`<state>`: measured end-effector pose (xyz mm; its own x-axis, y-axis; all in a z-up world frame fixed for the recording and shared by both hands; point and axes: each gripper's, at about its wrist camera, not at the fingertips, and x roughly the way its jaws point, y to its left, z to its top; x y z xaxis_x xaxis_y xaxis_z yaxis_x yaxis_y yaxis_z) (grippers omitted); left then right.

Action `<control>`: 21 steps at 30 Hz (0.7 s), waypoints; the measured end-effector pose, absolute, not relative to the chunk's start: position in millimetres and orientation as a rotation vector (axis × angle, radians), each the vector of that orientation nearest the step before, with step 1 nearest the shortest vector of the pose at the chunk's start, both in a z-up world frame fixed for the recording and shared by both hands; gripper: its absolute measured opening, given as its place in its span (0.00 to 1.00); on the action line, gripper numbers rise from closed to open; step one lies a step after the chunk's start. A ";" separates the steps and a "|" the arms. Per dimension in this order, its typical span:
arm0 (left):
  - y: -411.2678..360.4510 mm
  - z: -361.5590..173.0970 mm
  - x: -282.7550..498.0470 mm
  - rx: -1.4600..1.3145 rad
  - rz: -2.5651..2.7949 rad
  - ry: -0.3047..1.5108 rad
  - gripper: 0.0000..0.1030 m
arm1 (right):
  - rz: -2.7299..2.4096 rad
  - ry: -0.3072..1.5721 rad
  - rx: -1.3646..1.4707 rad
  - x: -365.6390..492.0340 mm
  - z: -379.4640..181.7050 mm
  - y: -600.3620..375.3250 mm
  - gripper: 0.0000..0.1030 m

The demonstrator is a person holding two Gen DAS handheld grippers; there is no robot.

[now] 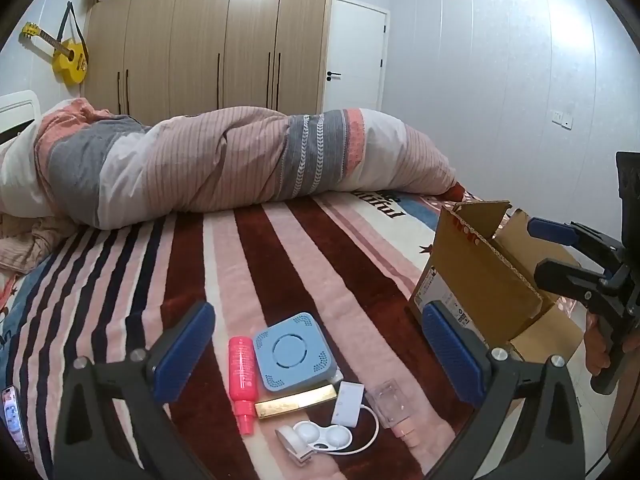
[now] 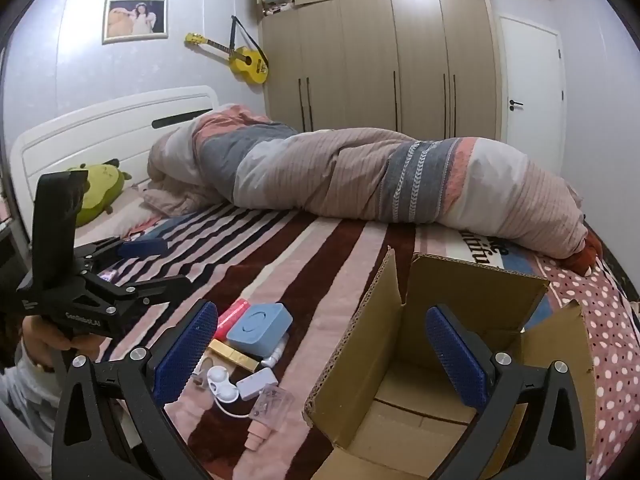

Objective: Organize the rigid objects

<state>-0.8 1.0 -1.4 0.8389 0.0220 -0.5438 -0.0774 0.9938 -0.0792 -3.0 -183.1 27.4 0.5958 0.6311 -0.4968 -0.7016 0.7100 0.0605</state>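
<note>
A cluster of small items lies on the striped bedspread: a blue square box [image 1: 294, 351], a pink bottle [image 1: 241, 380], a gold bar [image 1: 295, 400], a white contact lens case [image 1: 320, 436], a white adapter with cable [image 1: 347, 403] and a clear small bottle [image 1: 390, 404]. My left gripper [image 1: 318, 354] is open and empty, hovering above them. An open cardboard box [image 2: 448, 364] stands to their right. My right gripper [image 2: 322, 354] is open and empty, over the box's left flap. The blue box [image 2: 260, 328] also shows in the right wrist view.
A rolled striped duvet [image 1: 240, 164] lies across the bed behind. A green plush toy [image 2: 100, 190] sits by the white headboard [image 2: 100, 128]. A phone [image 1: 14, 420] lies at the bed's left edge. Wardrobes [image 1: 208, 36] and a door [image 1: 354, 54] stand beyond.
</note>
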 end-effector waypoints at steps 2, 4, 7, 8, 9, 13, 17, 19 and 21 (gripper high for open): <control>1.4 -0.7 -0.8 -0.099 0.051 0.575 1.00 | 0.780 0.519 -0.146 -2.5 28.0 -182.1 1.00; 1.5 -0.8 -0.8 -0.100 0.049 0.574 1.00 | 0.778 0.519 -0.146 -2.0 28.2 -182.1 1.00; 1.5 -1.1 -1.0 -0.100 0.049 0.573 1.00 | 0.779 0.520 -0.147 -2.4 28.1 -181.9 1.00; 1.8 -1.1 -1.0 -0.101 0.050 0.575 1.00 | 0.778 0.520 -0.147 -2.8 28.1 -181.5 1.00; 1.9 -1.4 -0.8 -0.101 0.052 0.577 1.00 | 0.779 0.519 -0.147 -3.1 28.0 -181.1 1.00; 2.0 -1.0 -0.6 -0.102 0.050 0.577 1.00 | 0.780 0.519 -0.148 -4.0 28.2 -180.7 1.00; 3.1 -0.8 -1.1 -0.098 0.056 0.572 1.00 | 0.784 0.519 -0.149 -5.1 27.9 -179.7 1.00; 3.7 -1.0 -1.7 -0.100 0.056 0.571 1.00 | 0.786 0.519 -0.149 -5.3 27.6 -179.0 1.00; 4.2 -0.7 -2.7 -0.098 0.058 0.569 1.00 | 0.791 0.518 -0.149 -5.4 27.5 -178.7 1.00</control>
<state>-2.7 4.2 -0.7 0.8407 0.0275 -0.5408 -0.0820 0.9937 -0.0769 -5.4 -178.7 27.5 0.5862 0.6397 -0.4971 -0.7111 0.7003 0.0626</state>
